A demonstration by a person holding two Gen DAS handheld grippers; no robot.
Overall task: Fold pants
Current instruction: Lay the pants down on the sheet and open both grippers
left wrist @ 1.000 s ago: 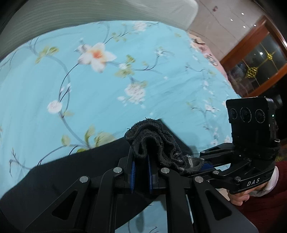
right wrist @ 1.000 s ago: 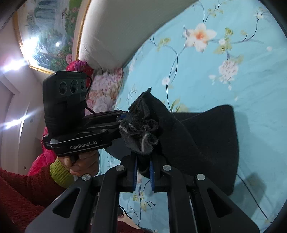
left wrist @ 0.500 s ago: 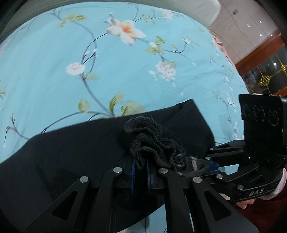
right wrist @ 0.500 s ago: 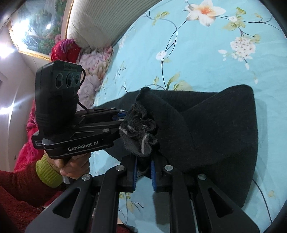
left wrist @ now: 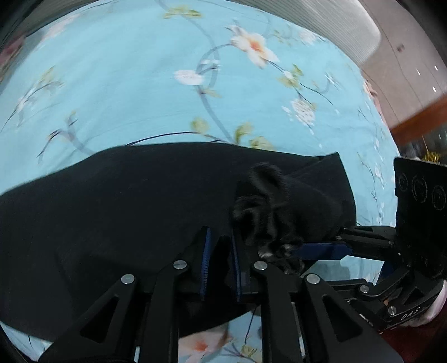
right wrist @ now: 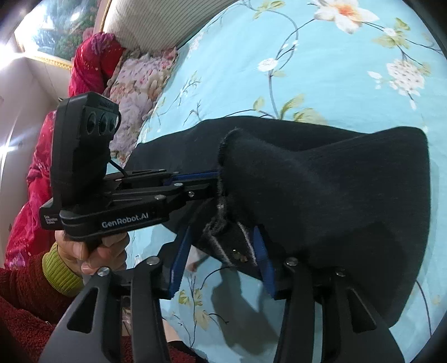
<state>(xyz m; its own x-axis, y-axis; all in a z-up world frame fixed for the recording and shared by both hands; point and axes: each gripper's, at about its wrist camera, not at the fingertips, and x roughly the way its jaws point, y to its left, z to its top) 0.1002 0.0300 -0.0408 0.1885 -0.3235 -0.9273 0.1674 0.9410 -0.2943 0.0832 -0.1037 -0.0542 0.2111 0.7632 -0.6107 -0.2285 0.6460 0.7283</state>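
Note:
Black pants (left wrist: 134, 212) lie folded over on the light-blue floral bedsheet (left wrist: 139, 83); they also show in the right wrist view (right wrist: 335, 190). My left gripper (left wrist: 219, 251) has its blue pads slightly apart, with the bunched cuff (left wrist: 265, 201) just right of the gap, resting on the right finger. My right gripper (right wrist: 223, 251) is open wide, with the frayed cuff edge (right wrist: 220, 223) loose between its blue pads. Each gripper shows beside the other in the other's view.
A beige headboard cushion (right wrist: 156, 25) runs along the far edge of the bed. A floral pillow (right wrist: 137, 83) and red fabric (right wrist: 92, 61) lie at the bed's left side. A wooden cabinet (left wrist: 419, 123) stands off to the right.
Both grippers lowered the cuff end onto the pants lying on the sheet. Both sets of jaws have opened, the right one widely, and the cuff has been let go.

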